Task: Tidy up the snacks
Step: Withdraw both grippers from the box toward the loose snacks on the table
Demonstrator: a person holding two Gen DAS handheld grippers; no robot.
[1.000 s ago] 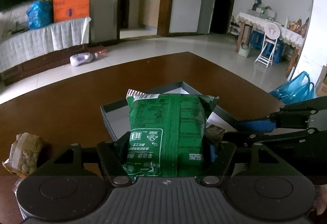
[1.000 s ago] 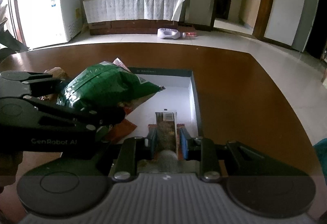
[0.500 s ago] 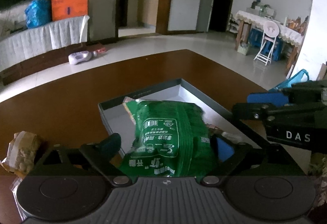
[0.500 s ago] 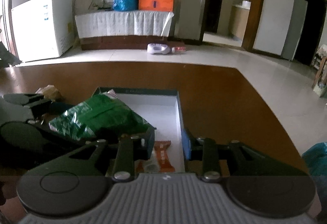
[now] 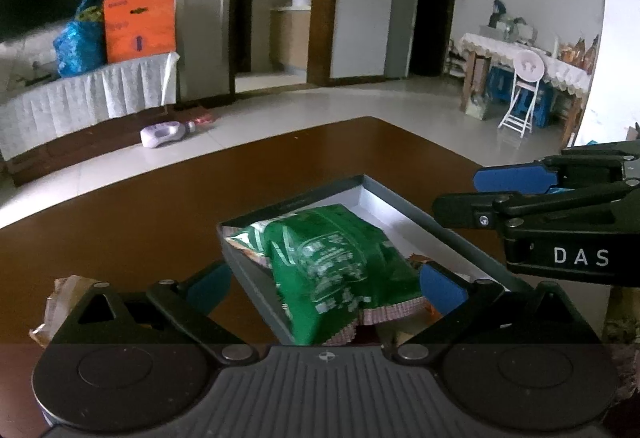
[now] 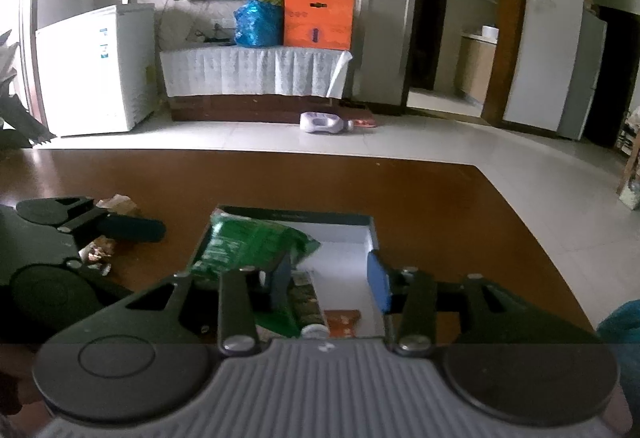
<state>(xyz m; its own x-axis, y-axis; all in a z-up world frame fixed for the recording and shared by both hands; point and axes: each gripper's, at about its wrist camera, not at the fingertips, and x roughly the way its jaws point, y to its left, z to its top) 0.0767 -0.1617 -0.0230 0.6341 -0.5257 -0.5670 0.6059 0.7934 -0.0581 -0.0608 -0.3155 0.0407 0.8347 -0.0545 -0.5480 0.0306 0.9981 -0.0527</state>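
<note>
The left gripper (image 5: 324, 284) stood with its blue-padded fingers (image 5: 442, 286) spread wide and nothing between them, poised over the near edge of the shallow dark-grey cardboard box with a white lining (image 5: 404, 198) on the dark brown wooden table (image 5: 140, 210). The crinkled green foil snack bag (image 5: 340, 262) lay inside the box at its left side, its near end hanging over the box wall, on top of another packet with a zigzag edge (image 5: 384, 316). The right gripper (image 6: 332, 278) was likewise spread and empty above the box's near right part; below it lay a narrow clear-wrapped brown snack bar (image 6: 306, 304) beside an orange packet (image 6: 342, 320). A crumpled clear-wrapped snack (image 5: 60, 302) sat on the table, left of the box.
</note>
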